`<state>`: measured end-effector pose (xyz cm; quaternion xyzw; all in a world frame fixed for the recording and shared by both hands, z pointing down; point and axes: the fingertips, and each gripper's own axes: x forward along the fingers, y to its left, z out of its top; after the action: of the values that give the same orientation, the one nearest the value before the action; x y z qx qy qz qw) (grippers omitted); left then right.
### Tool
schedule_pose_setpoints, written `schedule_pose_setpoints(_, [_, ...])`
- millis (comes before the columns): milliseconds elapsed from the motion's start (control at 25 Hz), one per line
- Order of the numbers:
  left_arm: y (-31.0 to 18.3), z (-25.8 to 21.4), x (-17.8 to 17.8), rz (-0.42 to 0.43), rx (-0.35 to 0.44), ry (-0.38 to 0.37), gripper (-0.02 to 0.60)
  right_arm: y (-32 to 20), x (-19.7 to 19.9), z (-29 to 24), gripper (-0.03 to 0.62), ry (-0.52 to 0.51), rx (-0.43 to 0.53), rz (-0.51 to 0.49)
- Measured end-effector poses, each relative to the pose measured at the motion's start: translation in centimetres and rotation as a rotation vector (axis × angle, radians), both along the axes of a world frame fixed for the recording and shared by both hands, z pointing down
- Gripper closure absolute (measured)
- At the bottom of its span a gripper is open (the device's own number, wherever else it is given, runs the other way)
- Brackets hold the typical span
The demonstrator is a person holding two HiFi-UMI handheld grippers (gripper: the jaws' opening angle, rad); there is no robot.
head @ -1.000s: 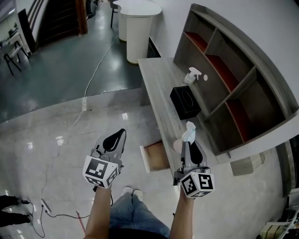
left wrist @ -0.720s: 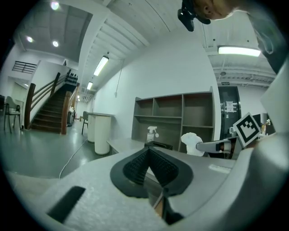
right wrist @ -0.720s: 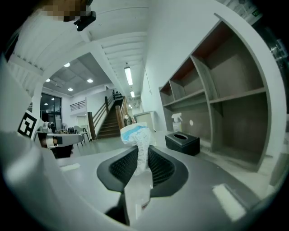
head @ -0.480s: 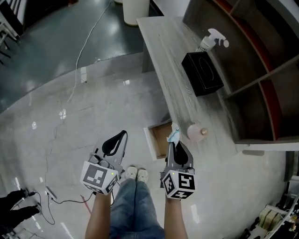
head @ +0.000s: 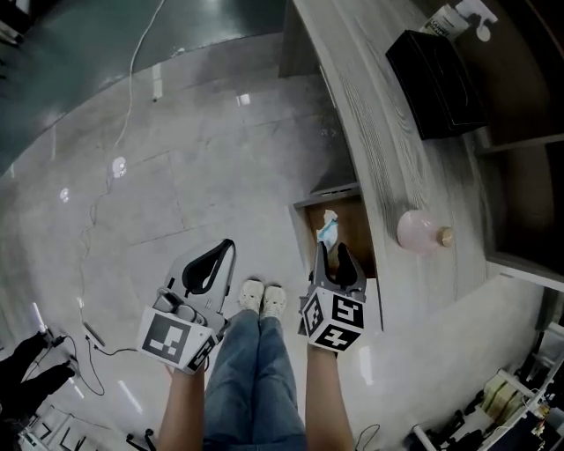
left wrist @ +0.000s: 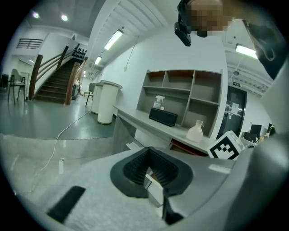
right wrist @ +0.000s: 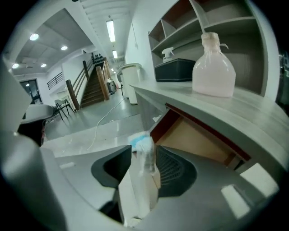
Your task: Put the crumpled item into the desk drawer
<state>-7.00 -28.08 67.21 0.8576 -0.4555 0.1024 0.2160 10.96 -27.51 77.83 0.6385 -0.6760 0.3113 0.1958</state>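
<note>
The crumpled item (head: 328,227), white with a blue patch, stands between the jaws of my right gripper (head: 336,260) above the open desk drawer (head: 354,231). In the right gripper view the jaws are opening. The crumpled item (right wrist: 143,151) leans on the right pad, with a gap to the left pad of the right gripper (right wrist: 144,166). The drawer's wooden inside (right wrist: 198,140) lies just ahead under the desk top. My left gripper (head: 208,269) hangs over the floor to the left, shut and holding nothing. In its own view the left gripper (left wrist: 151,169) shows its pads together.
On the grey desk (head: 374,123) stand a pink bottle (head: 419,232), a black tissue box (head: 441,70) and a spray bottle (head: 460,16). The person's shoes (head: 263,298) stand on the tiled floor beside the drawer. A cable (head: 132,79) runs across the floor.
The right gripper has come down from desk height to just over the open drawer, still carrying the crumpled item, and its jaws have spread. The left gripper stays shut at the left.
</note>
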Motion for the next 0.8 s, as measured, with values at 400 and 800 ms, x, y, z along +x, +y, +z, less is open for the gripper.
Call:
schedule_pose_setpoints(400, [-1.3,-4.1,-0.5,-0.016,0.062,0.002,0.577,-0.8,-0.8,-7.4,0.418,-0.065,0.139,-0.017])
schedule_pose_setpoints(800, [-4.9,-23.3,1.3,0.002,0.335,0.024,0.577,-4.1,2.5,-31.6,0.582,-0.047,0.538,-0.038])
